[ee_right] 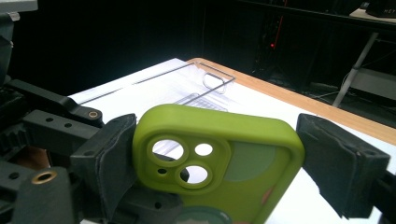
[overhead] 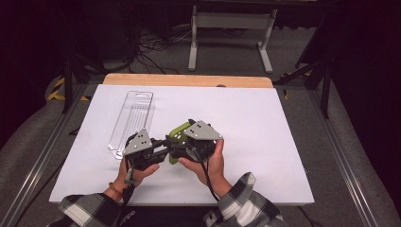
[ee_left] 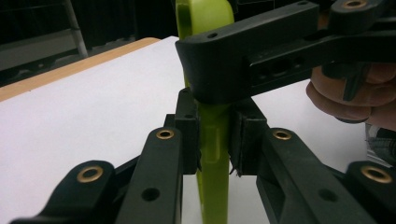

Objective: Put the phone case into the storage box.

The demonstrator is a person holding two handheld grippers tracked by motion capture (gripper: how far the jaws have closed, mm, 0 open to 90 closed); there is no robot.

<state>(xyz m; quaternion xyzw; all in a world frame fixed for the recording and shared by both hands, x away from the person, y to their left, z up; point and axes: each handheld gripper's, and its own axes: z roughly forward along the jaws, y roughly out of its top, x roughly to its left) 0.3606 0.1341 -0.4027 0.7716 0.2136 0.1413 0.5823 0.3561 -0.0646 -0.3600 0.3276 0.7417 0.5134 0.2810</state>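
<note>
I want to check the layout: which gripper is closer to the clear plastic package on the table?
Left. The left gripper sits just beside the near end of the clear plastic package; the right gripper is farther to its right.

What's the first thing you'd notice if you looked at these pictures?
The bright green phone case jumps out, held up over the near middle of the white table. The left gripper pinches its thin edge while the right gripper spans its width. A clear plastic tray lies to the left.
</note>
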